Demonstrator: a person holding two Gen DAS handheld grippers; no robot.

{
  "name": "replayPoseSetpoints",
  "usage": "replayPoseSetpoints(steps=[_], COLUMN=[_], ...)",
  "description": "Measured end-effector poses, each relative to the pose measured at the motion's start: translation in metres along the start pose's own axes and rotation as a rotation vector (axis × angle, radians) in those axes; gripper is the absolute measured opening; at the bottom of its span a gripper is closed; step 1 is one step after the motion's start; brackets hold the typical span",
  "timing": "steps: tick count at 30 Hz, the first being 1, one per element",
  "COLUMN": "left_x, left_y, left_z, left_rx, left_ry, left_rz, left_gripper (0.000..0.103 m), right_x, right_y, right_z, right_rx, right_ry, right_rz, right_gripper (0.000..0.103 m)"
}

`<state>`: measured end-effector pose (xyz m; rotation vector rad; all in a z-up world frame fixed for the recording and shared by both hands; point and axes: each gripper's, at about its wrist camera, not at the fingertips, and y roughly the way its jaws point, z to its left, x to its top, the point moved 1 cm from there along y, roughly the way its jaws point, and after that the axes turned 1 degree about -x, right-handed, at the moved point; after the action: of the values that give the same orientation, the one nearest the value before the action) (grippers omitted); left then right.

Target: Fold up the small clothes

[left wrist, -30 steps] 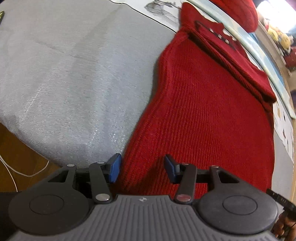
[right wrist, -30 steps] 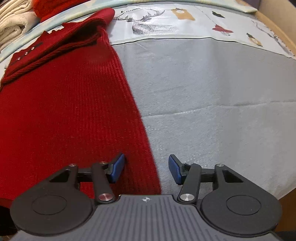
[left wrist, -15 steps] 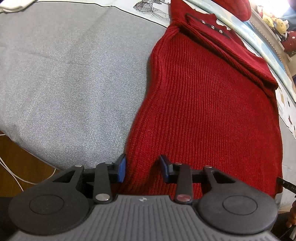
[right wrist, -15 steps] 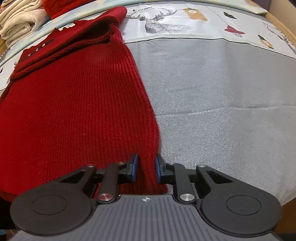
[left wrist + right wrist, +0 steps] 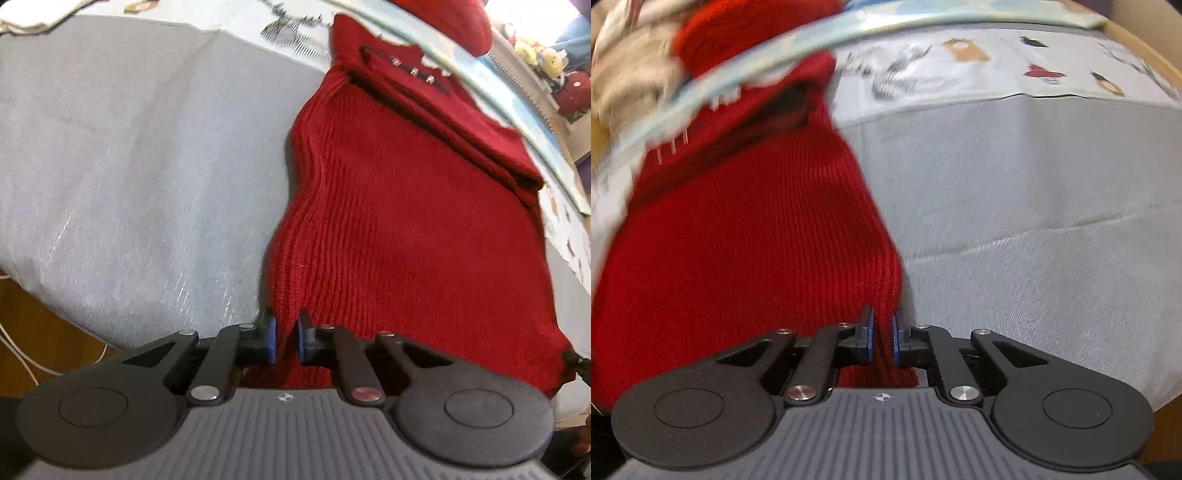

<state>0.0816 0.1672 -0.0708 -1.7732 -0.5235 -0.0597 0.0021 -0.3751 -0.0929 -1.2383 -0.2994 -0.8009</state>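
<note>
On the grey sheet (image 5: 129,166), each claw (left (image 5: 285,340), right (image 5: 882,336)) pinches a near corner of the red sweater (image 5: 399,229).

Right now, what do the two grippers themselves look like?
Both match. The left gripper and right gripper each have blue pads on black linkage arms with silver pivot pins, two round black discs, and a ribbed grey body bearing a small white mark. One left pin looks reddish. No cables or sleeves show.
</note>
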Motion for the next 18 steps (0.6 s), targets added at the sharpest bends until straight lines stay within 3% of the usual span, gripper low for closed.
replayPoseSetpoints(steps=[10,18], left_x=[-0.005,-0.030], left_y=[-0.068,-0.141], left_z=[-0.024,-0.030], left_rx=[-0.183,-0.322], left_ry=[0.048,0.099], left_rz=[-0.160,-0.207], left_gripper=[0.010,0.009], right_x=[0.015,0.006], right_y=[-0.085,-0.171], right_z=[0.004,-0.005], right_rx=[0.233,0.286], right_ry=[0.057,0.032], right_rz=[-0.232,-0.418], right_gripper=[0.006,0.005])
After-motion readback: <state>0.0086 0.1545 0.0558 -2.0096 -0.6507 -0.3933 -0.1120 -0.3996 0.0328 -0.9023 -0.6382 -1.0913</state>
